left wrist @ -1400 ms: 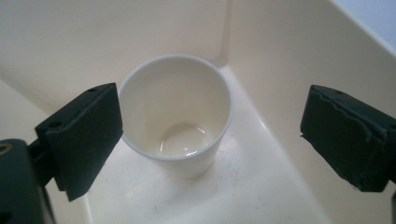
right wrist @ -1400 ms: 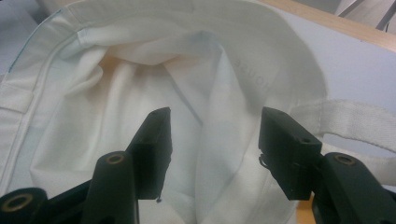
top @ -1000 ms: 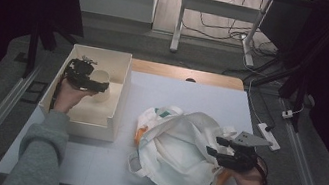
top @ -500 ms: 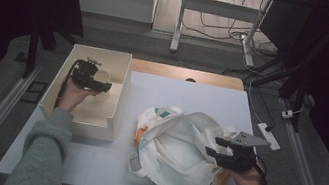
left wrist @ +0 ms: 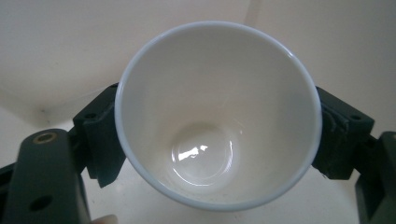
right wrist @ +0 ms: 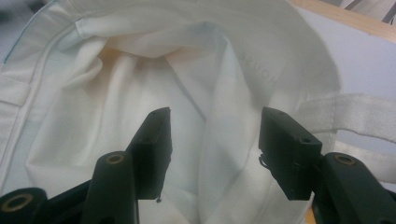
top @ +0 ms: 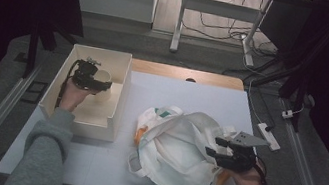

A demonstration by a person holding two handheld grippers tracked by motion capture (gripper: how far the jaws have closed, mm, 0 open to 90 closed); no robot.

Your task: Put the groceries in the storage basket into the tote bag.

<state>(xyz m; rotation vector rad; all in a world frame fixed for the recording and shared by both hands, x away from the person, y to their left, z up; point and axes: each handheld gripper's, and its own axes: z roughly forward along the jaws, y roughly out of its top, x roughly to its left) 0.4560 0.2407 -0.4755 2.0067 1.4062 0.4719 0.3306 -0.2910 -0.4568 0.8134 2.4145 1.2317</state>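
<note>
On my feed the cup (left wrist: 218, 116) is plain glossy white inside with a bright highlight at the bottom, sitting between my left gripper's (left wrist: 218, 144) matte black jaws against the cream walls of the box (top: 119, 90). The cloth bag (top: 178, 150) is off-white with no pattern I can make out beyond faint grey lettering and a touch of green and orange at its edges, and my right gripper (right wrist: 212, 140) is the same black with small brass-coloured fittings. The table (top: 192, 94) is pale blue-white with a light wood strip (top: 186, 74) at its far edge, and I see a grey sleeve (top: 43, 153) on the person's left arm.
</note>
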